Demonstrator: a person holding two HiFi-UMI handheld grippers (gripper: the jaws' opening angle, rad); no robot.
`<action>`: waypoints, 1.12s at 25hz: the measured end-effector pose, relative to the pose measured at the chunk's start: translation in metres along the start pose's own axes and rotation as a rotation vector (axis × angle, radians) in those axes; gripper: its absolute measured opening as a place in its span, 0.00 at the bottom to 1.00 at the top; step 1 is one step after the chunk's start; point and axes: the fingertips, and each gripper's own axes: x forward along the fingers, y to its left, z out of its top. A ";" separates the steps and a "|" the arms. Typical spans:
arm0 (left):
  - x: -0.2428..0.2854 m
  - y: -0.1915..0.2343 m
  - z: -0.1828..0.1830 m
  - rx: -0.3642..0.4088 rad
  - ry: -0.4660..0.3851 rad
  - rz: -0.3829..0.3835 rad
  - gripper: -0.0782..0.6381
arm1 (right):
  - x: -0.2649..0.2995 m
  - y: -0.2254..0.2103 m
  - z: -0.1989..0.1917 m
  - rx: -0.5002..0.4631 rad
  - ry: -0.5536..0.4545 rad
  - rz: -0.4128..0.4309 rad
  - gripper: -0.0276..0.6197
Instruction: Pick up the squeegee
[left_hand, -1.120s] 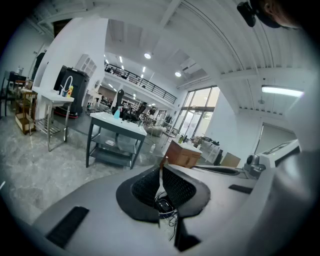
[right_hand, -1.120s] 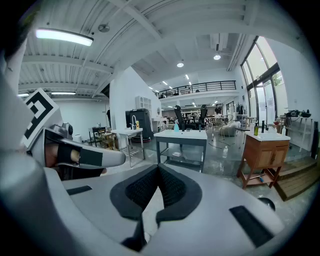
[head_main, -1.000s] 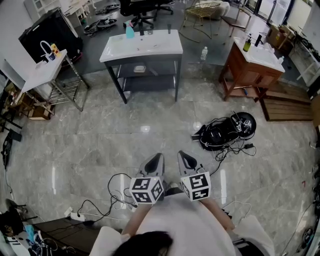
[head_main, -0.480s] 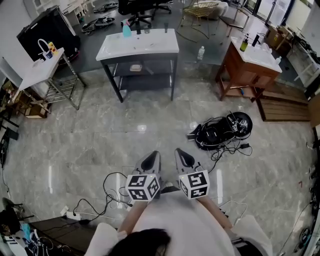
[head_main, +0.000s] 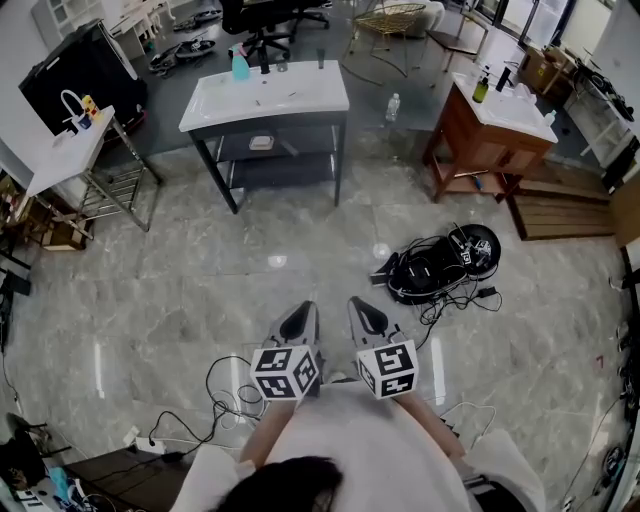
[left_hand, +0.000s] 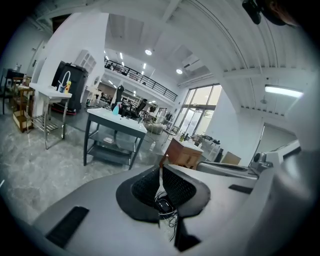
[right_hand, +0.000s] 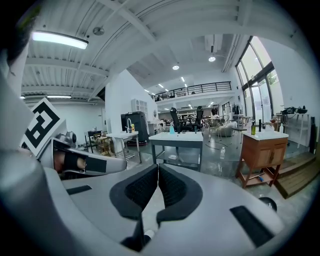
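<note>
Both closed still: left hand-held gripper (head_main: 306, 316), right hand-held gripper (head_main: 362, 312); sink table (head_main: 300, 97) shifted left.

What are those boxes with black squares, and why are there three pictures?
A person holds two grey tools: the left gripper and the right gripper. The cubes belong to them. One picture comes from a camera on the person's head, looking down at the stone floor. The other two come from cameras on the grippers. Both are shut, holding nothing. Ahead stand a white sink table with a dark frame and a brown wooden cabinet. A black tangle of cables lies on the floor.
</note>
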 end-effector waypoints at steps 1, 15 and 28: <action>0.004 0.003 0.002 -0.001 0.003 0.001 0.16 | 0.006 -0.002 0.000 0.000 0.006 -0.002 0.09; 0.081 0.078 0.059 0.001 0.059 -0.006 0.16 | 0.126 -0.008 0.026 0.001 0.063 0.051 0.09; 0.146 0.135 0.119 0.016 0.064 -0.050 0.16 | 0.224 -0.015 0.050 0.012 0.092 0.054 0.09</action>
